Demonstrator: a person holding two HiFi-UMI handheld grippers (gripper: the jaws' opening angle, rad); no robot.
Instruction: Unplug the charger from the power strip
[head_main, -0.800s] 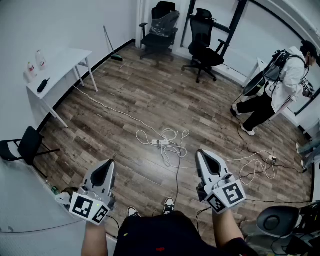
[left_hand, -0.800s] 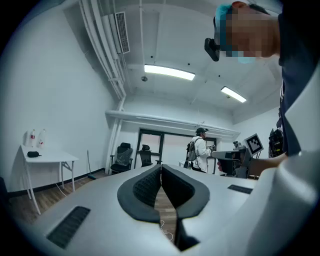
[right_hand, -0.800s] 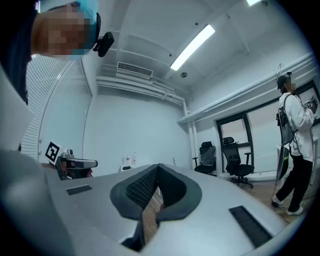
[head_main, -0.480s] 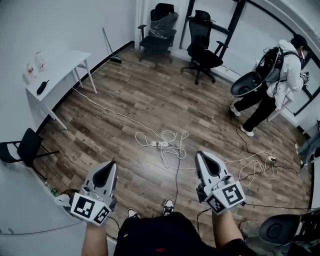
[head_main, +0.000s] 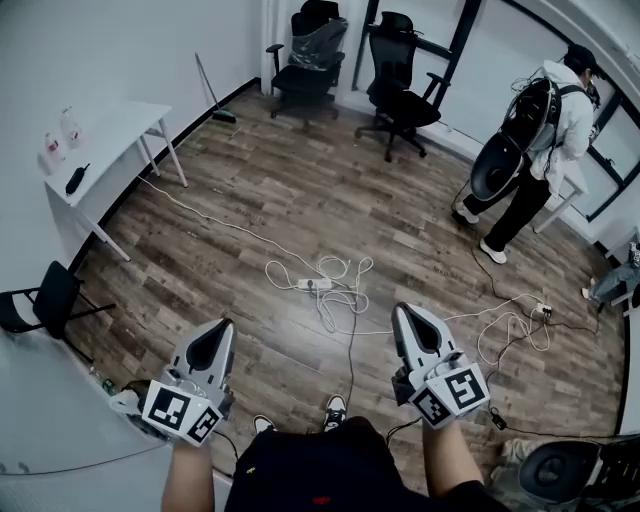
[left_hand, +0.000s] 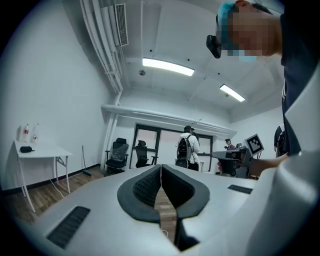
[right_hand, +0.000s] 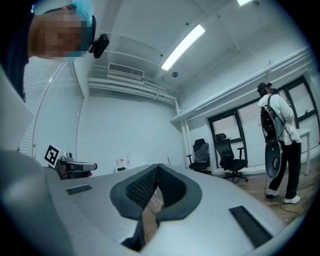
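Wooden floor (head_main: 250, 200) spreads out below, and on it, well ahead of both grippers, the white power strip (head_main: 309, 285) lies among loops of white cable (head_main: 340, 268). A small dark plug, the charger (head_main: 322, 285), sits in the strip. The left gripper (head_main: 222, 328) and the right gripper (head_main: 402, 310) are held level, well apart from the strip, each with its jaws closed together and nothing between them.
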